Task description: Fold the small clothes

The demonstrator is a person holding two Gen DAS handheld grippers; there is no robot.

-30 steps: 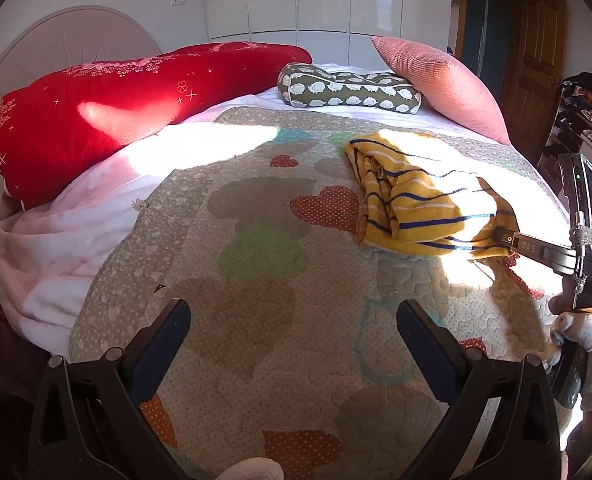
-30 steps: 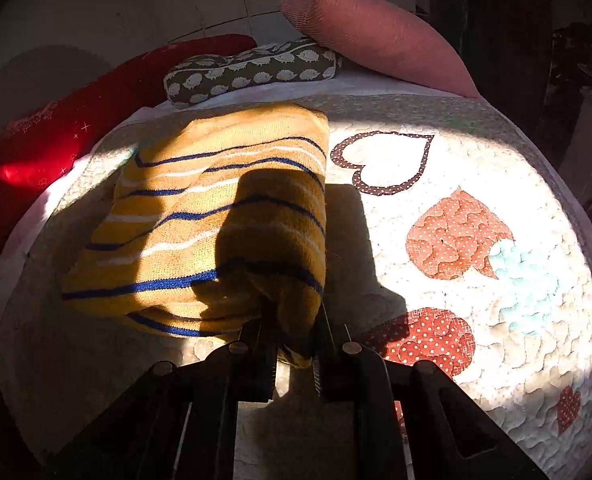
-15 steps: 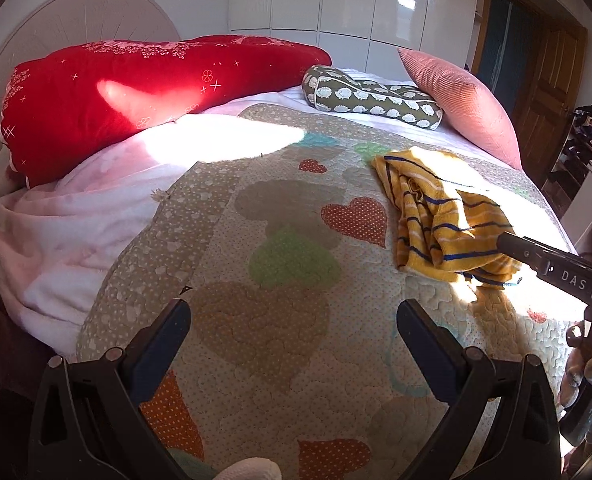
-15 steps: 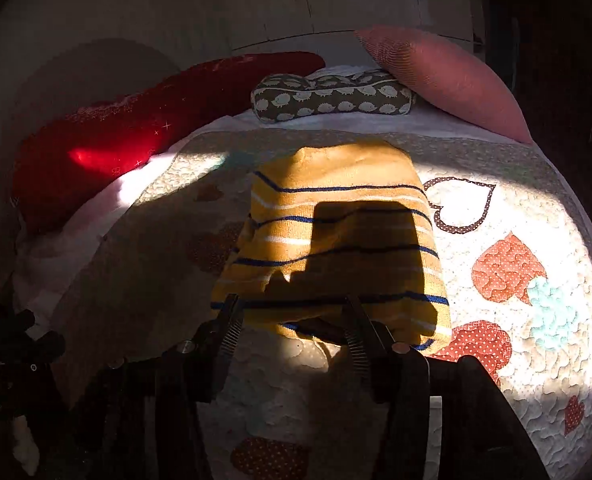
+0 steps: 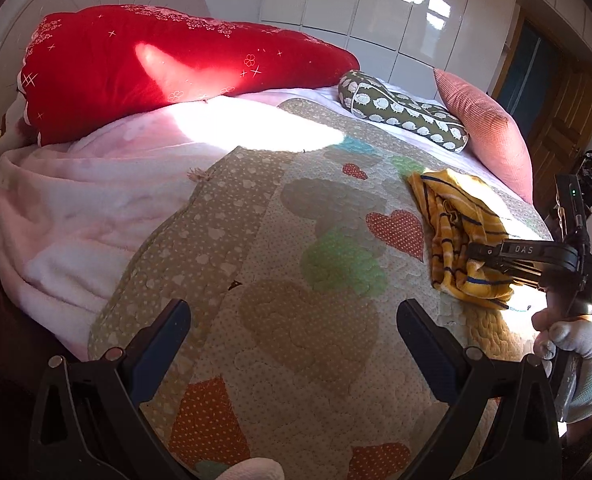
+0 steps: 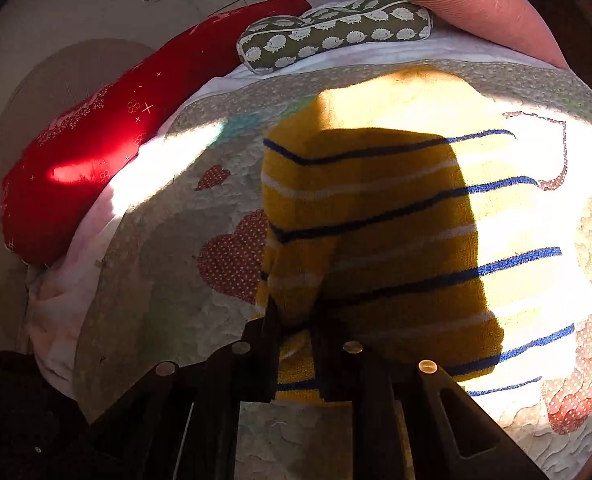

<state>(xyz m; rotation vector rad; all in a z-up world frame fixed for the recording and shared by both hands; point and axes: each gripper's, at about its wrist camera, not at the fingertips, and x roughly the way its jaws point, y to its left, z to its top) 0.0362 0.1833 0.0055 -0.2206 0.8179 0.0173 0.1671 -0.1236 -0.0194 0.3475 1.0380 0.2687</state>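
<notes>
On the right-hand side of the quilted bedspread (image 5: 256, 240), toward its near edge, lies the yellow knitted garment with blue and white stripes (image 5: 453, 232), bunched into several loose layers rather than lying flat. The right gripper (image 6: 296, 320) has its fingers drawn narrow on a thick fold at the garment's near edge, with knit showing between and below them; the side view from the left wrist camera shows the same gripper (image 5: 475, 250) entering the bundle from the bed's right edge, carried by a gloved hand (image 5: 575, 344). The left gripper (image 5: 294, 316) hangs over bare quilt near the foot edge, jaws spread wide and holding nothing, well apart from the garment.

Likely risks, judged from this arrangement:
- The pinch appears to take in more than one layer. Lifting or dragging may carry the whole bundle along rather than turning one panel over, leaving a lump instead of a fold.
- Only one point is held. With the left gripper unengaged, the free side may sag, twist or trail, giving a skewed crease.
- Soft knit on a textured quilt may catch and stretch when pulled, or slide out of the narrow pinch.
- Hard sunlight and the gripper's own shadow hide the garment's near edge in the right wrist view, so the depth of the grip cannot be confirmed.

The red bolster (image 5: 168, 60), hedgehog-print cushion (image 5: 407, 112) and pink pillow (image 5: 483, 128) lie at the head edge, well clear.
</notes>
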